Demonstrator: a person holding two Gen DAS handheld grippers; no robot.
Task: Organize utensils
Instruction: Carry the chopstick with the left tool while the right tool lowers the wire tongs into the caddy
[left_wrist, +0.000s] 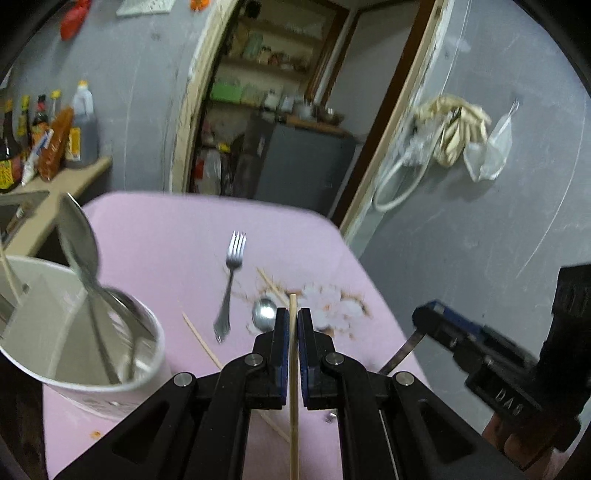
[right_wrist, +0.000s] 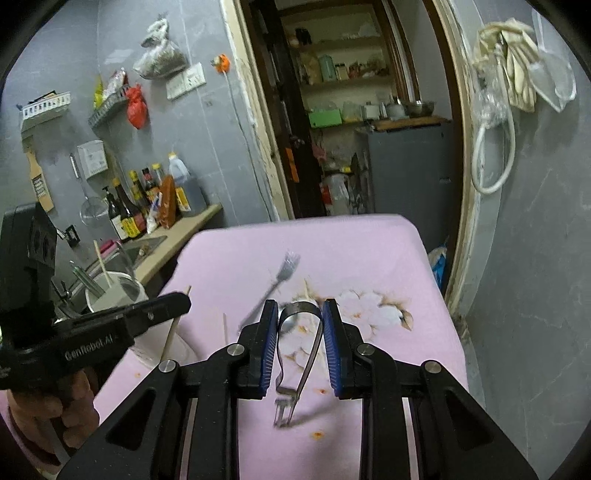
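Observation:
My left gripper (left_wrist: 293, 312) is shut on a wooden chopstick (left_wrist: 294, 387), held above the pink tablecloth (left_wrist: 166, 229). To its left stands a white utensil holder (left_wrist: 122, 398) with spoons and a chopstick inside. A fork (left_wrist: 231, 280), a spoon (left_wrist: 263, 314) and loose chopsticks (left_wrist: 201, 341) lie on the cloth ahead. My right gripper (right_wrist: 301, 308) is shut on bent metal tongs (right_wrist: 312, 354), lifted over the cloth with their toothed ends toward the camera. The right wrist view also has the left gripper (right_wrist: 173, 302), the fork (right_wrist: 280, 280) and the holder (right_wrist: 114, 291).
A counter (right_wrist: 184, 229) with sauce bottles (right_wrist: 125, 218) and a sink lies left of the table. An open doorway (right_wrist: 351, 147) to a pantry is behind the table. The grey wall (left_wrist: 480, 203) with hanging bags runs close along the table's right edge.

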